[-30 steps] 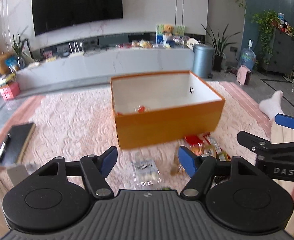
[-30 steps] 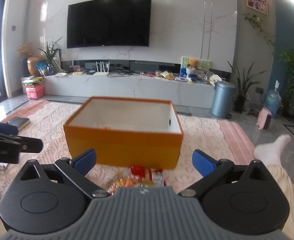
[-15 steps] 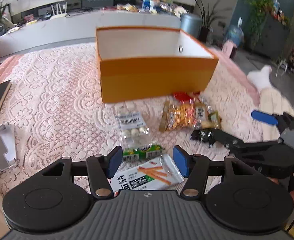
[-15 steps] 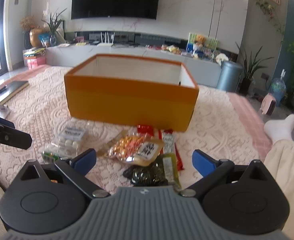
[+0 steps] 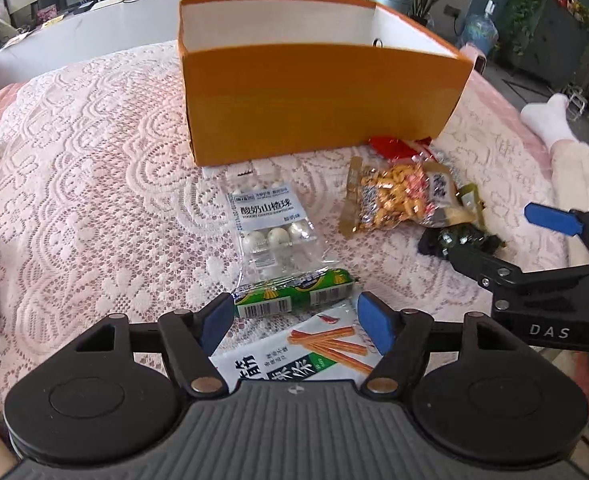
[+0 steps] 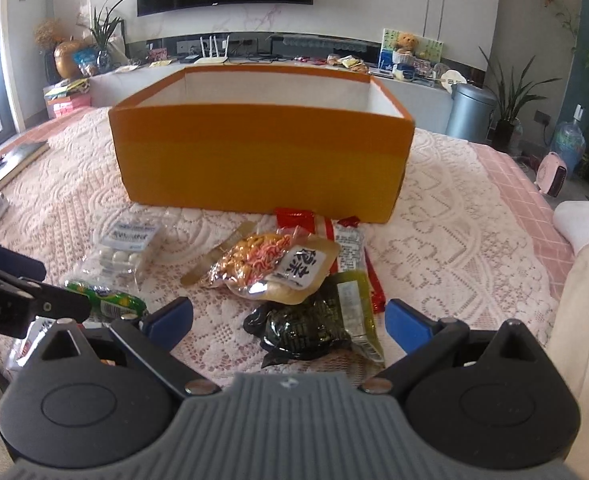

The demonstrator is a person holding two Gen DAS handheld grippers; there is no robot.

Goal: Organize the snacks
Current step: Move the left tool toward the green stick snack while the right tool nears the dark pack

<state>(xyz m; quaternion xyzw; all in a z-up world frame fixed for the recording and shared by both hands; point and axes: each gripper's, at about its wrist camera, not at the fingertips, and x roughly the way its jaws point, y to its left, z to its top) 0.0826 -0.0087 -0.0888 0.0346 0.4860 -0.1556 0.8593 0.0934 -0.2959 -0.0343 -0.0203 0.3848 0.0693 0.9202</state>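
Snacks lie loose on the lace-covered desk [image 5: 94, 168] just in front of the orange box [image 5: 318, 100]: a yogurt-ball pack [image 5: 272, 224], a green sausage stick [image 5: 294, 292], a spicy-strip bag [image 5: 294, 356], a peanut pouch [image 6: 270, 264] and a dark seaweed packet [image 6: 310, 330]. Left tongs [image 5: 294, 322] stand wide over the spicy-strip bag, holding nothing. Right tongs [image 6: 290, 320] stand wide around the dark seaweed packet, not closed on it.

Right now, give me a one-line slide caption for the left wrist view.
Open left gripper hovers over green sausage stick, snack packets lying before tall orange cardboard box on pink lace cloth.
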